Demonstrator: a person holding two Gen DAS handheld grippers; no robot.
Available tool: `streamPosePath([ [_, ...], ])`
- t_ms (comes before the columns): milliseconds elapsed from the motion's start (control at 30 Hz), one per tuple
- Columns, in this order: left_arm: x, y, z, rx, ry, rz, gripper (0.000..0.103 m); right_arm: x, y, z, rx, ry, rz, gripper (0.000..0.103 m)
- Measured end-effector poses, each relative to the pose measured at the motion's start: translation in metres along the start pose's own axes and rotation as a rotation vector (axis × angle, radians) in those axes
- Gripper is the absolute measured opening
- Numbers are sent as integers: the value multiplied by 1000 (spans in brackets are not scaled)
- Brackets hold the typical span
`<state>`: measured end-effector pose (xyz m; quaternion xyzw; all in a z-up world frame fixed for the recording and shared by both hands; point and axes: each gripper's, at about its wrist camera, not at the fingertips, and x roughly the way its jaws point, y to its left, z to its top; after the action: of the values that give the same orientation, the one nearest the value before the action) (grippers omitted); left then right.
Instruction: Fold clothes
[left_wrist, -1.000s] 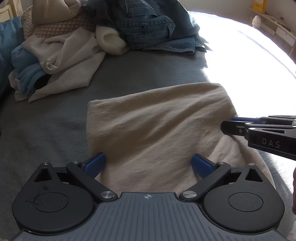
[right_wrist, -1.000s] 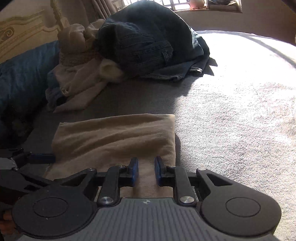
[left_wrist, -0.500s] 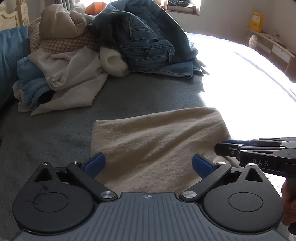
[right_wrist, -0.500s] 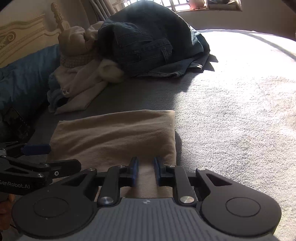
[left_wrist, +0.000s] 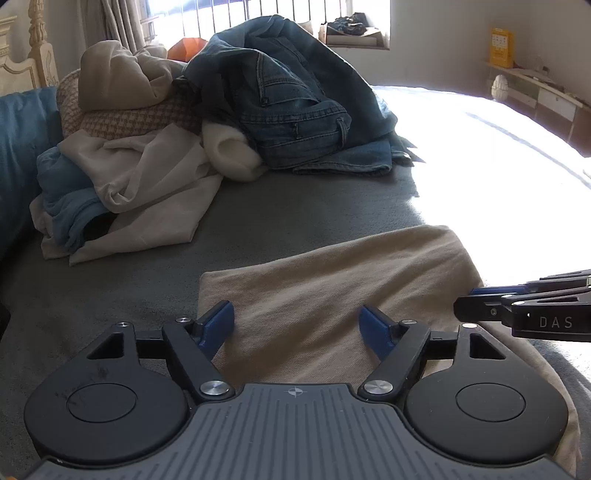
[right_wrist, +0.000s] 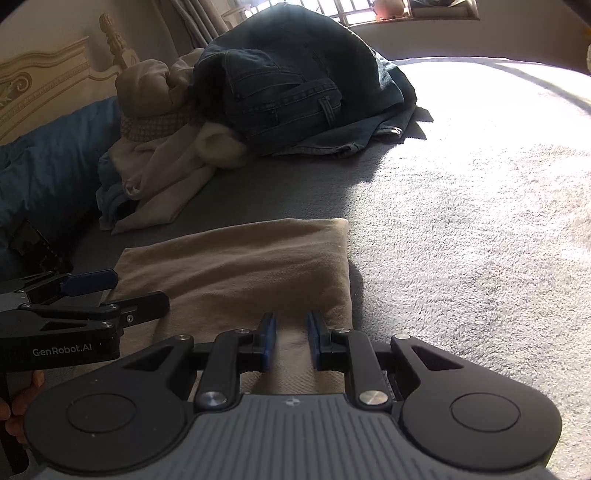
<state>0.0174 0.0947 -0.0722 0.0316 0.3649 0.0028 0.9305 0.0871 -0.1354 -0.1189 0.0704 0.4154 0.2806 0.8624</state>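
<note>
Folding status: one beige garment (left_wrist: 332, 295) lies folded flat on the grey bed (right_wrist: 461, 240), near edge below both grippers. Left gripper (left_wrist: 297, 325) has jaws spread wide, grasping nothing; right gripper (right_wrist: 290, 339) has jaws narrowly parted over the cloth, not clamped. Unfolded pile (left_wrist: 155, 155) and jeans (left_wrist: 295, 110) remain behind. Only the left view shows the far shelf (left_wrist: 535, 88); only the right view shows the headboard (right_wrist: 48, 85).

Left gripper (left_wrist: 297, 320) agape, right gripper (right_wrist: 291, 341) narrower.
</note>
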Motion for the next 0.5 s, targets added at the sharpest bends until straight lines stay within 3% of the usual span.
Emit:
streamPosePath([
  [200, -24, 17, -3, -8, -99, -96, 69, -27, -15, 4, 129, -48, 49, 22],
  [367, -55, 22, -13, 77, -105, -313, 72, -77, -26, -10, 239, -69, 123, 22],
  [500, -79, 16, -27, 206, -51, -461, 71, -106, -21, -33, 297, 15, 219, 22],
])
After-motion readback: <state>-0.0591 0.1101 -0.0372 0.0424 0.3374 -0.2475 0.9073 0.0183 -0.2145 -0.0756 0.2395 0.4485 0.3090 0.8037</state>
